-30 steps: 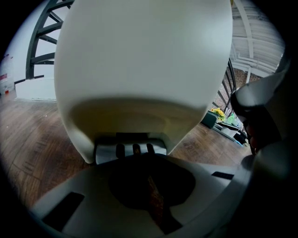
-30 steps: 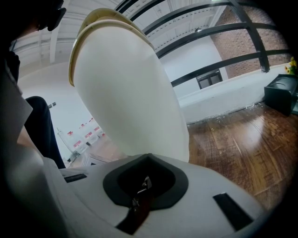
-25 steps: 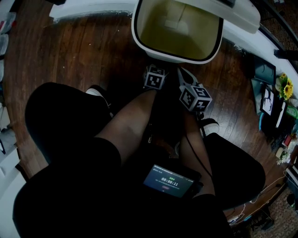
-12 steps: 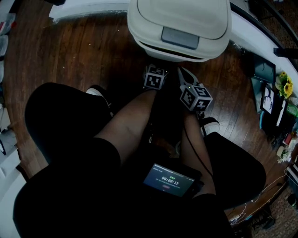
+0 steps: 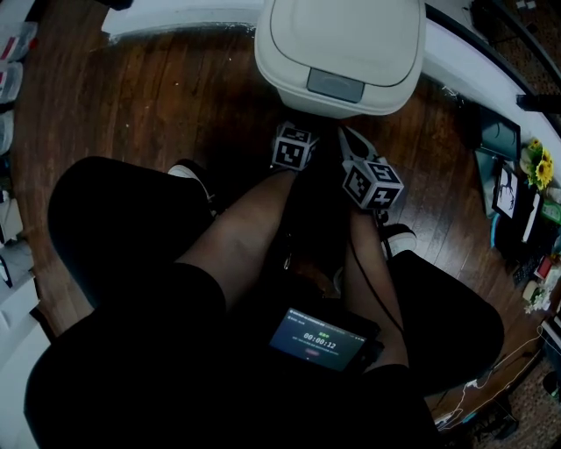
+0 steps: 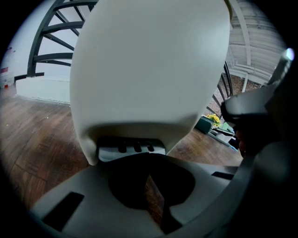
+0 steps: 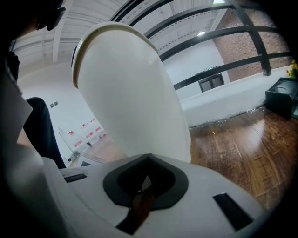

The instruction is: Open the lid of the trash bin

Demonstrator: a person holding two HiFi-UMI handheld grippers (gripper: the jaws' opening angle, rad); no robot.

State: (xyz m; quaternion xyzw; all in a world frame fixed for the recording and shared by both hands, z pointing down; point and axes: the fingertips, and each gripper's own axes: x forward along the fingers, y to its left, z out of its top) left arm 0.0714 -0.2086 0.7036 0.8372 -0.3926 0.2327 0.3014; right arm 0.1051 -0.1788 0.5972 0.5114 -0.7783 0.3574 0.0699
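Note:
The cream trash bin (image 5: 342,44) stands on the wooden floor just ahead, its lid down and a grey tab (image 5: 336,85) at the lid's front edge. My left gripper (image 5: 293,146) and right gripper (image 5: 371,182) hang side by side just in front of the bin's base; both are shut and hold nothing. In the left gripper view the bin (image 6: 149,69) fills the frame, and its grey slotted foot pedal (image 6: 131,149) lies right beyond the left gripper (image 6: 150,181). The right gripper view has the bin (image 7: 130,97) leaning in at left past the right gripper (image 7: 145,179).
The person's knees and shoes (image 5: 186,175) flank the grippers, with a phone (image 5: 317,340) showing a timer on the lap. Small objects and a sunflower (image 5: 536,163) crowd the right edge. A white curb (image 5: 175,19) and black railing (image 7: 223,35) run behind the bin.
One second ago the lid stood up and the bin's inside showed. It came down half a second ago and now lies shut. Both grippers have stayed in place.

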